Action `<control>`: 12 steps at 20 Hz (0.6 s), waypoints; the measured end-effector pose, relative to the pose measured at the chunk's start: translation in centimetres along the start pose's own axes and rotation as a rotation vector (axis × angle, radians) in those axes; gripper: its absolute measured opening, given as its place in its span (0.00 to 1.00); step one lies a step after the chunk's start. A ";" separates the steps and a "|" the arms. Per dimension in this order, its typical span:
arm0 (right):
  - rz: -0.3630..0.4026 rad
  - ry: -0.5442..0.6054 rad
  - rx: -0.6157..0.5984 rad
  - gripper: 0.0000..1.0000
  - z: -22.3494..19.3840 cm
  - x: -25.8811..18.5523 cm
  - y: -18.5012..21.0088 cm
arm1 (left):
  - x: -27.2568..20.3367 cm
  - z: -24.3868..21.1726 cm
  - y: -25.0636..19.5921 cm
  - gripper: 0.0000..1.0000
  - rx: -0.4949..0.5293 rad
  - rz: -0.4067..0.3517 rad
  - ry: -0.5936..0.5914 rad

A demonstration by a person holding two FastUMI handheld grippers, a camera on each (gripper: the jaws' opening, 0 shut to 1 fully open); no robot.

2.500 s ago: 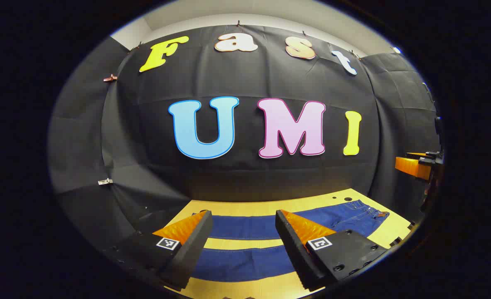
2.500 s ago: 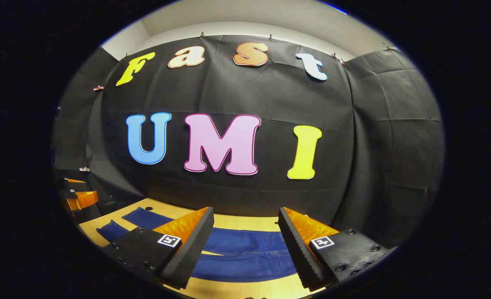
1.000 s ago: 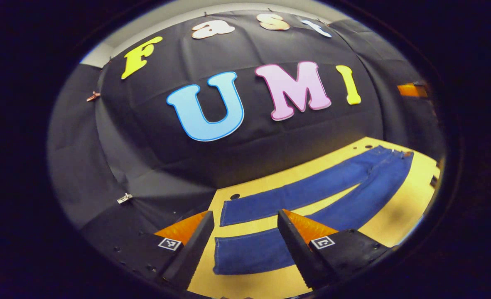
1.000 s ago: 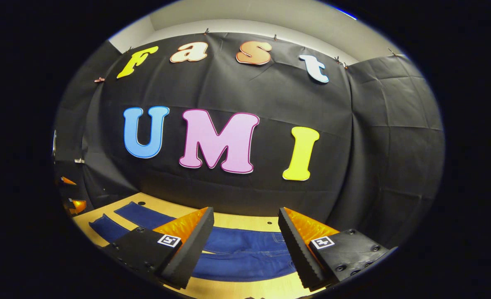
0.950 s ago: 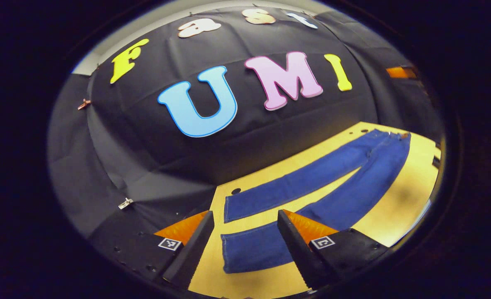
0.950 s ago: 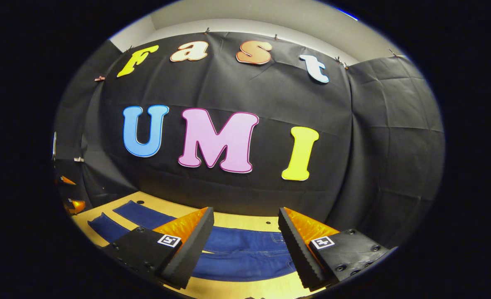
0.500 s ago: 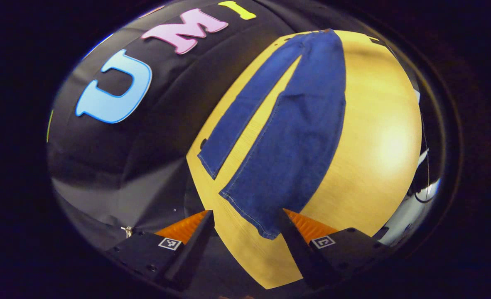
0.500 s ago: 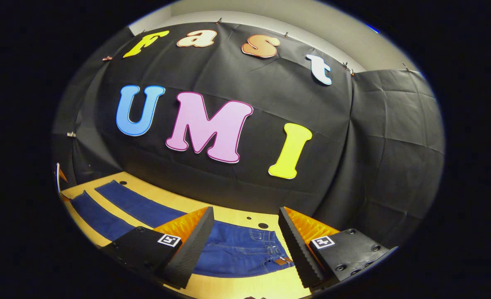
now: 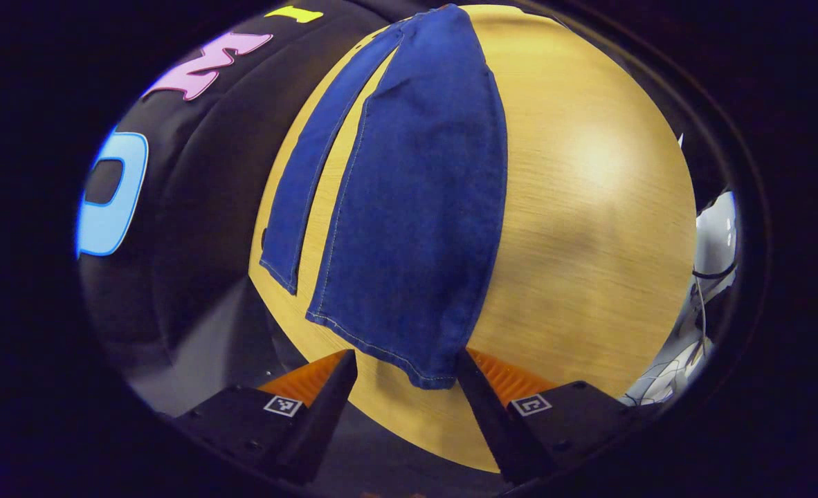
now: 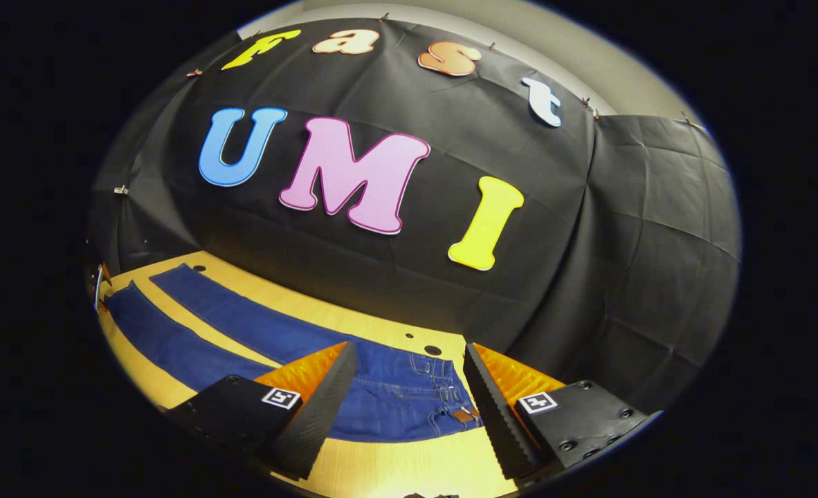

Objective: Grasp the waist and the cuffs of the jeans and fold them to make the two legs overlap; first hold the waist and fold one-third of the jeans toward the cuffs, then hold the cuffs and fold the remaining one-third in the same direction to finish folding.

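Blue jeans lie flat on the wooden table, their two legs spread side by side. In the left gripper view my left gripper is open and hovers right over the near leg's cuff, with the far leg's cuff to its left. In the right gripper view my right gripper is open above the waist, where belt loops and a leather patch show. From the waist the legs run off to the left.
The black cloth wall stands close behind the table's far edge. Small holes dot the tabletop near the waist. White cables and gear lie beyond the table's near side. Bare wood stretches in front of the jeans.
My left gripper has tipped steeply downward and swung to the cuff end, closing in on the near cuff. My right gripper has tilted down and moved toward the waist. Both stayed open.
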State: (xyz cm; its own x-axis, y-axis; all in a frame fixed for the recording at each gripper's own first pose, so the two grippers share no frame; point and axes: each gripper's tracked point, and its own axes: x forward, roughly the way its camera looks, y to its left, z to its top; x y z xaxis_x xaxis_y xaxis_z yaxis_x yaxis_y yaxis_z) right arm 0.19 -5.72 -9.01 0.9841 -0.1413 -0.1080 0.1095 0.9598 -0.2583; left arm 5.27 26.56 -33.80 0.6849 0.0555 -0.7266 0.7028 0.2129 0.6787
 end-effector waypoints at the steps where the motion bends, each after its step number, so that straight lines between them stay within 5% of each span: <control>1: -0.014 -0.005 -0.005 0.98 -0.1 0.1 -0.2 | 0.4 0.2 0.4 0.93 0.005 0.000 -0.005; 4: -0.032 0.027 -0.008 0.97 -2.4 1.1 -0.7 | 1.8 0.7 1.0 0.92 -0.010 -0.012 -0.004; 10: -0.040 0.054 -0.168 0.98 -7.3 4.8 -4.1 | 4.0 1.2 1.8 0.22 0.058 0.025 0.012; 12: -0.019 0.038 -0.291 0.98 -8.4 6.3 -5.4 | 3.6 1.3 1.9 0.13 0.054 0.046 0.001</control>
State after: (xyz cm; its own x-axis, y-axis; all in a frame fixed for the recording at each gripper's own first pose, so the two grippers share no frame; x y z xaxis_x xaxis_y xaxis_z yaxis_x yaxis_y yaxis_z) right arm 4.61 -13.81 -16.40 0.9758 -0.1725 -0.1346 0.0775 0.8477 -0.5247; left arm 9.28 25.90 -35.00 0.7161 0.0651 -0.6949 0.6804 0.1567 0.7159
